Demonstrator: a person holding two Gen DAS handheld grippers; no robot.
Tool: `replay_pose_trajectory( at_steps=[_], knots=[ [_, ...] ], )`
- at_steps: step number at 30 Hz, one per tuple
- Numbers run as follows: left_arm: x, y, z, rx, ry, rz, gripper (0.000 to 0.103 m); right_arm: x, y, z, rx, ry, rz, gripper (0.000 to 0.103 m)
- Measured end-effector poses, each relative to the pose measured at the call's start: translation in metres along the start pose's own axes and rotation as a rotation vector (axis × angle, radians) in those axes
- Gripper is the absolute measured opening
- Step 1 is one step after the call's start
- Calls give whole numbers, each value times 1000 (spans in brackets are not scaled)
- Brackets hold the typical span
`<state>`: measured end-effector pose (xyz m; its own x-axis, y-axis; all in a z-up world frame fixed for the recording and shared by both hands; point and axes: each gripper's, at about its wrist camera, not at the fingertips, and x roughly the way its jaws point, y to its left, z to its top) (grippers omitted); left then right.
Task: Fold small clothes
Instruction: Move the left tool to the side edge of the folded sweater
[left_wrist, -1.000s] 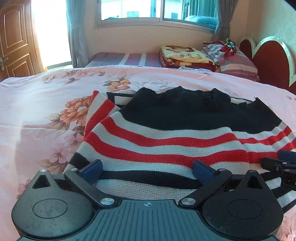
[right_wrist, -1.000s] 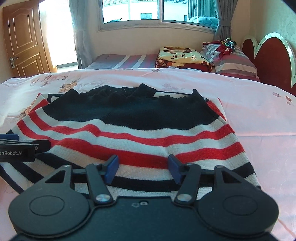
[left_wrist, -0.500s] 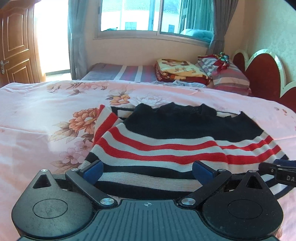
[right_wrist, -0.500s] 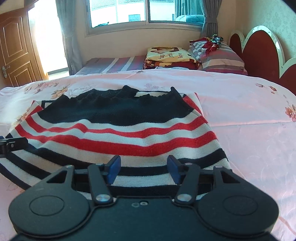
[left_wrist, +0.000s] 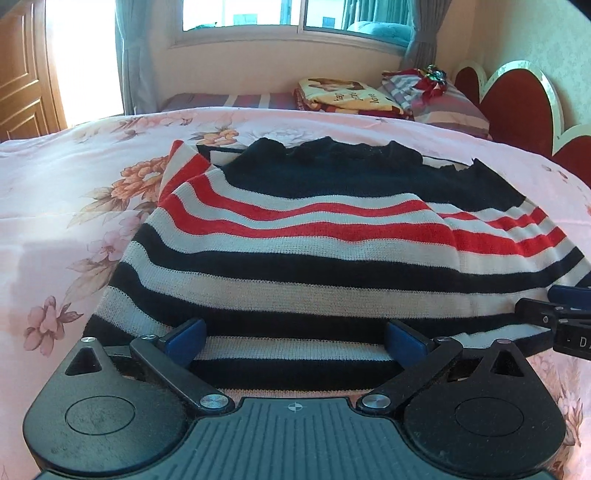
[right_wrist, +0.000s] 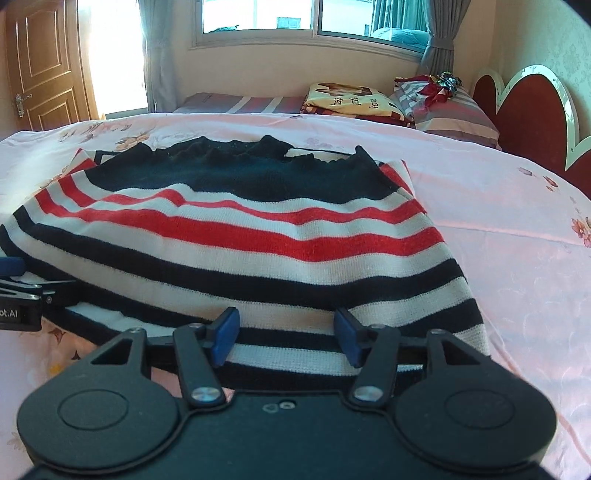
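While both tongs hover low over its near hem, a striped sweater (left_wrist: 317, 236) lies spread on a bed (left_wrist: 74, 206) with a pink floral cover. The left tongs (left_wrist: 294, 341) stand released, blue pads wide apart, the knit showing between them with neither pad pressing on it. The right tongs (right_wrist: 286, 338) are likewise released, their pads parted about half as far, the hem lying loose in the gap. Each tool's tip shows at the edge of the other's view, beside the sweater's lower corners.

Compared with a second ago, both views now take in more of the sweater's lower navy and white bands, and the hem sits closer under the pads; half a second ago the garment looked smaller and farther off. The gap of each pair matches the earlier frames. The sweater has not shifted on the bed: its dark neckline edge points toward the window (right_wrist: 314, 18), and a striped fold shows at its far left corner, as before.

Beyond it, a folded blanket (left_wrist: 347, 96) and a striped pillow (left_wrist: 443, 103) rest near the red headboard (left_wrist: 517, 107). A wooden door (right_wrist: 40, 62) stands at left.
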<state>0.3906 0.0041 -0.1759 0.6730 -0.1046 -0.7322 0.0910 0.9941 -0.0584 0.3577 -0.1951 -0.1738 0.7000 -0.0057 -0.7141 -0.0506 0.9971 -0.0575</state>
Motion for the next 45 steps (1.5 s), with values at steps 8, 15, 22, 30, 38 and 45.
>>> replay_pose_trajectory(
  at_steps=[8,15,22,30,38,45],
  knots=[
    [-10,10,5,-92,40,-38,102,-10,0,2,66,-1,17,58],
    [-23,29,5,-245,56,-120,102,-19,6,14,107,-30,56,59],
    [-17,51,-8,-440,48,-194,102,-17,21,22,78,-47,82,61],
    [-26,52,-7,-473,13,-198,102,-3,34,27,48,-34,103,60],
    [-4,34,46,-346,-67,-210,102,20,30,71,89,-89,77,59],
    [36,55,45,-271,-50,-62,102,58,37,66,23,-14,45,59]
  ],
)
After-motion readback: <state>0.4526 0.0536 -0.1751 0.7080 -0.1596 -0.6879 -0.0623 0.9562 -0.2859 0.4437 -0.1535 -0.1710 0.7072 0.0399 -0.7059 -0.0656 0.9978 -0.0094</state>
